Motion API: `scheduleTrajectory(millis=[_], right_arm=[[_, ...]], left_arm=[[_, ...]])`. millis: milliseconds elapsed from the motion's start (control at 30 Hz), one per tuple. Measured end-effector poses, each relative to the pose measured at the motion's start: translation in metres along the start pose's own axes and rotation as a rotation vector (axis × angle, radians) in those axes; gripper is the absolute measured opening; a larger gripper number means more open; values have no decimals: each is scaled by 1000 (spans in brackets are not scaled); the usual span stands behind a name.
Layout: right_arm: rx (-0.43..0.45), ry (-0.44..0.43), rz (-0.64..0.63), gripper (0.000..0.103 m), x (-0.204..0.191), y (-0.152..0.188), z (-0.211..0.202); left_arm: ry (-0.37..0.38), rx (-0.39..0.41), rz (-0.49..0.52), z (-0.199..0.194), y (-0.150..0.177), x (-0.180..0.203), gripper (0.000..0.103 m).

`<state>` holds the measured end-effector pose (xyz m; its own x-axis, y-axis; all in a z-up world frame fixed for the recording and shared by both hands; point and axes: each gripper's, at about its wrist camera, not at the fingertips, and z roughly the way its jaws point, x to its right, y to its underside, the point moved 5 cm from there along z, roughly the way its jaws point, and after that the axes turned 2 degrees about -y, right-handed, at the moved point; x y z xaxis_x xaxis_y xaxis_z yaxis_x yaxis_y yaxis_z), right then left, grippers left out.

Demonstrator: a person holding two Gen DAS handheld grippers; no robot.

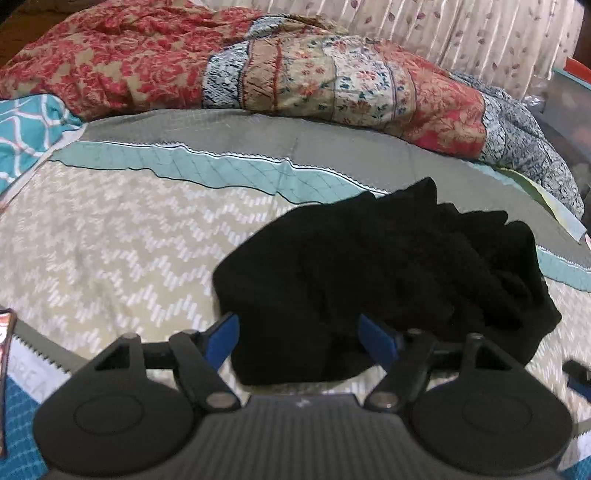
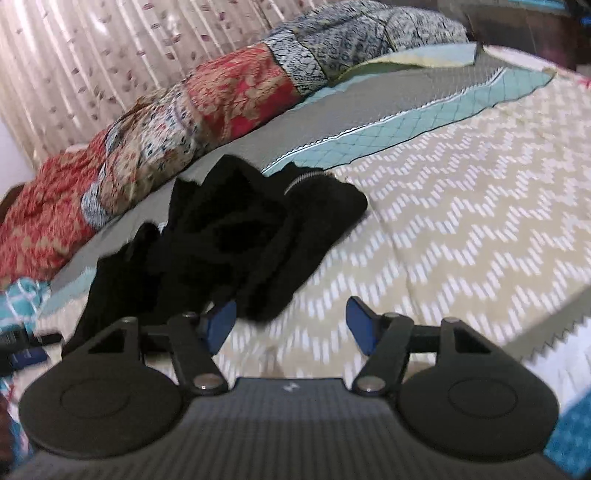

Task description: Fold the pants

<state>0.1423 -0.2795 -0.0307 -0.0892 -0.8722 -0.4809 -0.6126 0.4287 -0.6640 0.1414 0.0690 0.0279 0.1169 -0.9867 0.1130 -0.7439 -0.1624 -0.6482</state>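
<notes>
Black pants (image 1: 376,280) lie crumpled in a heap on the zigzag-patterned bedspread (image 1: 110,251). In the right wrist view the pants (image 2: 236,243) lie left of centre, with a zipper showing at the heap's far end. My left gripper (image 1: 299,343) is open, its blue fingers spread just before the near edge of the pants. My right gripper (image 2: 291,326) is open and empty over the bedspread (image 2: 443,221), its left finger (image 2: 221,325) next to the pants' near edge. The right gripper's tip shows at the left wrist view's right edge (image 1: 578,374).
A bunched patchwork quilt (image 1: 258,70) lies along the far side of the bed, in front of a pleated floral curtain (image 1: 461,33). A teal patterned cloth (image 1: 26,129) sits at the far left. A grey and teal band (image 1: 221,162) crosses the bedspread.
</notes>
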Motion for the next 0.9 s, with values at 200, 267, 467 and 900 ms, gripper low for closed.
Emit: scheduleTrajectory(millis=[200,267,467,900], right_arm=[[-23,1,23,67,2,-21,39],[-46,5,0,45,-3,-22,54],[147,-8,-55,8,-5,-62,15],[244,137,-11,15,32,-80,-21]], left_arm=[[-12,113,351,0,31,60,73],[-24,43,382,24,32,72,32],[-21,90,-2,22,-37,0,7],[-182,116,-196,9,-46,-78,57]])
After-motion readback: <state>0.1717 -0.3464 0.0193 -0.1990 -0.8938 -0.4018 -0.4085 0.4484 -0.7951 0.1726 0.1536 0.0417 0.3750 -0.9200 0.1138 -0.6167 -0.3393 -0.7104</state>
